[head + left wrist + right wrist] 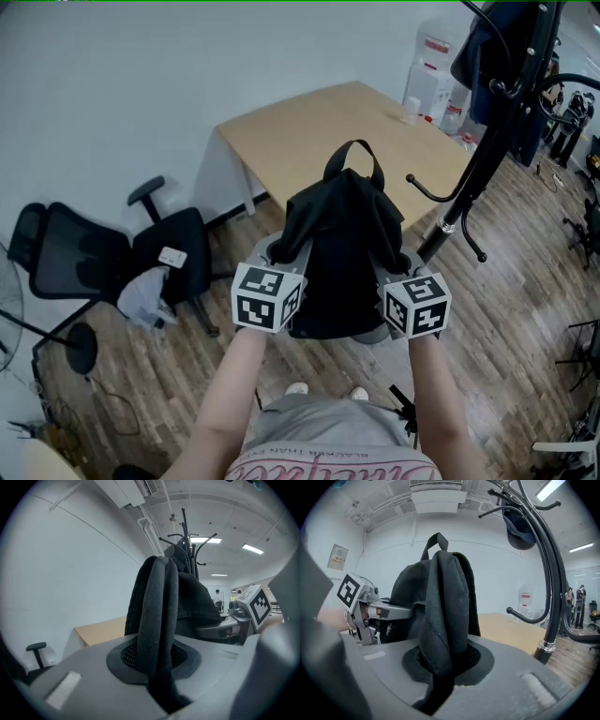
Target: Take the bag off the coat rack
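Beside coat rack point(487, 150) — bag point(342, 253) held aloft, apparently clear of the hooks point(422, 190).
Above wood floor point(506, 309), before tan table point(309, 131); black, slumped between two grips. Left gripper point(157, 667) clamped on one shoulder strap point(157, 602) — right gripper point(440, 667) on the other.

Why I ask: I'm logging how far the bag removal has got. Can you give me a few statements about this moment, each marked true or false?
1. The left gripper has its jaws shut on a strap of the bag. True.
2. The bag hangs from a hook of the coat rack. False: it is clear of the rack, held up between both grippers.
3. The right gripper is empty. False: its jaws are shut on the bag's other strap.
4. A tan table stands beyond the bag. True.
5. The office chair is on the person's right. False: it is on the left.
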Tool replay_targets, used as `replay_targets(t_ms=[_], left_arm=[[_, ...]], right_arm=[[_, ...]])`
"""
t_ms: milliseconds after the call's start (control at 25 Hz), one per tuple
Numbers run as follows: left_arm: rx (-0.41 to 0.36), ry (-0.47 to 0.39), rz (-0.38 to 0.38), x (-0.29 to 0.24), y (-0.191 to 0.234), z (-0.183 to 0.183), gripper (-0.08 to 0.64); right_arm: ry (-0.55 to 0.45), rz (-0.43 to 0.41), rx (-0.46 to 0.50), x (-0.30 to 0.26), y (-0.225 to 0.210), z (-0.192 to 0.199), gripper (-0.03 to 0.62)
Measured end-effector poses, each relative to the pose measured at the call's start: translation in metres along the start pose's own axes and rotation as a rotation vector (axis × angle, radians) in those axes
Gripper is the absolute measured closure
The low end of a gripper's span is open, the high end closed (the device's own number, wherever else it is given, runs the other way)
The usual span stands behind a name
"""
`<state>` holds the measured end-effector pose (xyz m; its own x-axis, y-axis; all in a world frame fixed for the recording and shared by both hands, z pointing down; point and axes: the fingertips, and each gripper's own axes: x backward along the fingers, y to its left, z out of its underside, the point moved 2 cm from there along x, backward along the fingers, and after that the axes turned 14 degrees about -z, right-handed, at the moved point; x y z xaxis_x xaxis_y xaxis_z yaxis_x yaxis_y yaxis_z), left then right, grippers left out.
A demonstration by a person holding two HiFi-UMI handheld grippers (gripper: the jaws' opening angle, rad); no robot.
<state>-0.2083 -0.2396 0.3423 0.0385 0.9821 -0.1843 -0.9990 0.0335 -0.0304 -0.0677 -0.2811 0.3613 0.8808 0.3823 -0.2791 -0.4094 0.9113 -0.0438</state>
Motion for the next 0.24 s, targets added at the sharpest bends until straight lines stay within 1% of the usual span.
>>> replay_targets(t_ms=[240], left_arm=[[0.0, 0.007, -0.004, 0.0026, 0.0012, 0.0011, 0.477]], right_arm=[[0.016, 0.007, 0.006, -0.0002, 0.0031, 0.0016, 0.548]])
